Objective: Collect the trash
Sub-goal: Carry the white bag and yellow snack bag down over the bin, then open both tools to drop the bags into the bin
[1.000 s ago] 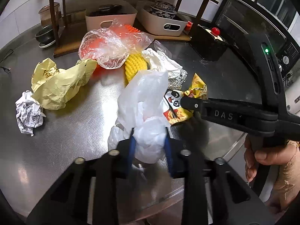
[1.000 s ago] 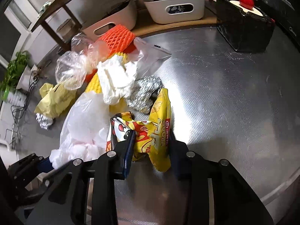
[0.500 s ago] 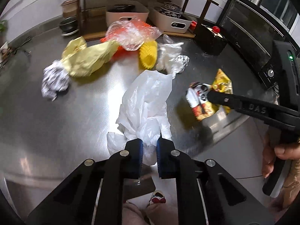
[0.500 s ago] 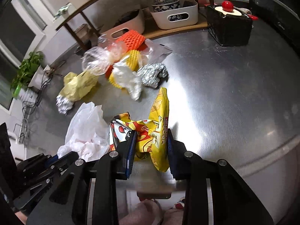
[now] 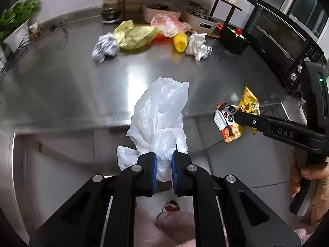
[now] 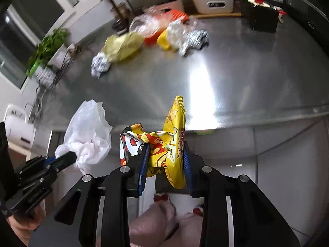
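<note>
My left gripper (image 5: 164, 160) is shut on a white plastic bag (image 5: 162, 115), held in the air past the front edge of the steel counter (image 5: 72, 86). My right gripper (image 6: 165, 156) is shut on a crumpled yellow snack wrapper (image 6: 174, 135), also held off the counter edge. In the left wrist view the wrapper (image 5: 236, 117) hangs at the right; in the right wrist view the bag (image 6: 88, 135) hangs at the left. More trash lies at the back of the counter: a yellow paper bag (image 5: 133, 37), crumpled paper (image 5: 104, 47), yellow foam net (image 5: 180, 43), foil and tissue (image 5: 199, 48), clear bag (image 5: 170, 24).
A black toaster oven (image 5: 281, 41) stands at the right, a black box (image 5: 234, 41) beside it. A wooden shelf holds white bins (image 5: 201, 19) at the back. A plant (image 5: 14, 18) and cables sit at the left. The person's feet (image 5: 170, 207) show on the floor below.
Both grippers pulled back and up from the counter with the white bag and the snack wrapper; they now hang past the counter's front edge. The trash pile looks farther away.
</note>
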The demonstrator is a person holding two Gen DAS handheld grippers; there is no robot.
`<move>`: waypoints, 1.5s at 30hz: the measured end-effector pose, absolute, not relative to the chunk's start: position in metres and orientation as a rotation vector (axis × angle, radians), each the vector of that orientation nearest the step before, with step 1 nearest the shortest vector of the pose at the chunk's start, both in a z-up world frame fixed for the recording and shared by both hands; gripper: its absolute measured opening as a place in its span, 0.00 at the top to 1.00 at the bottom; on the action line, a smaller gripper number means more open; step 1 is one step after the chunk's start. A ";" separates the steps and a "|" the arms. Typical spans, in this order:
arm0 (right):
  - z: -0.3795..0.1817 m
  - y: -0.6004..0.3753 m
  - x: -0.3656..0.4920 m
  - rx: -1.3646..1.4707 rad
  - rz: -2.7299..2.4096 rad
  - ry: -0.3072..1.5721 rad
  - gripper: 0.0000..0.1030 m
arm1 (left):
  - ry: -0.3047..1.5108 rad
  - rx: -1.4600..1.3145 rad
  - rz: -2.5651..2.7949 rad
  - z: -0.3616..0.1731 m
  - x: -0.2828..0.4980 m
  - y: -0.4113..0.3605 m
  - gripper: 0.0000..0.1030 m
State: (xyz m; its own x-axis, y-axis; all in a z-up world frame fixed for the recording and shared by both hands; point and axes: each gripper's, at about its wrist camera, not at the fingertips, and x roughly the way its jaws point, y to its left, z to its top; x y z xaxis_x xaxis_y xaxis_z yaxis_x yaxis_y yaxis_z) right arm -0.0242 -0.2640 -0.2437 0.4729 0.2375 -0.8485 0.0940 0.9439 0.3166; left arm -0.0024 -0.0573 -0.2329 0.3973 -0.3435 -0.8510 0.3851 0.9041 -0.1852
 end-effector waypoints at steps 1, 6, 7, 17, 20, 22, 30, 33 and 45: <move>-0.247 -0.259 -0.028 0.336 0.095 1.092 0.69 | 1.076 0.041 -0.455 -0.236 -0.009 -0.053 0.90; -0.273 -0.241 -0.045 0.322 0.109 1.153 0.69 | 1.145 0.017 -0.430 -0.259 -0.034 -0.035 0.90; -0.282 -0.237 -0.048 0.319 0.107 1.173 0.69 | 1.159 0.016 -0.427 -0.264 -0.036 -0.034 0.90; -0.353 -0.220 -0.058 0.347 0.050 1.281 0.69 | 1.315 -0.009 -0.396 -0.350 -0.035 -0.022 0.90; -0.373 -0.218 -0.051 0.365 0.034 1.293 0.69 | 1.338 0.001 -0.400 -0.378 -0.030 -0.024 0.90; -0.387 -0.216 -0.046 0.367 0.023 1.300 0.69 | 1.351 -0.003 -0.399 -0.394 -0.025 -0.025 0.90; -0.444 -0.210 -0.030 0.390 -0.004 1.366 0.69 | 1.396 0.001 -0.407 -0.451 -0.002 -0.034 0.90; -0.463 -0.212 -0.025 0.439 -0.034 1.386 0.67 | 1.419 0.000 -0.405 -0.467 0.004 -0.036 0.90; -0.496 -0.196 -0.009 0.446 -0.037 1.436 0.65 | 1.480 0.006 -0.431 -0.501 0.020 -0.053 0.86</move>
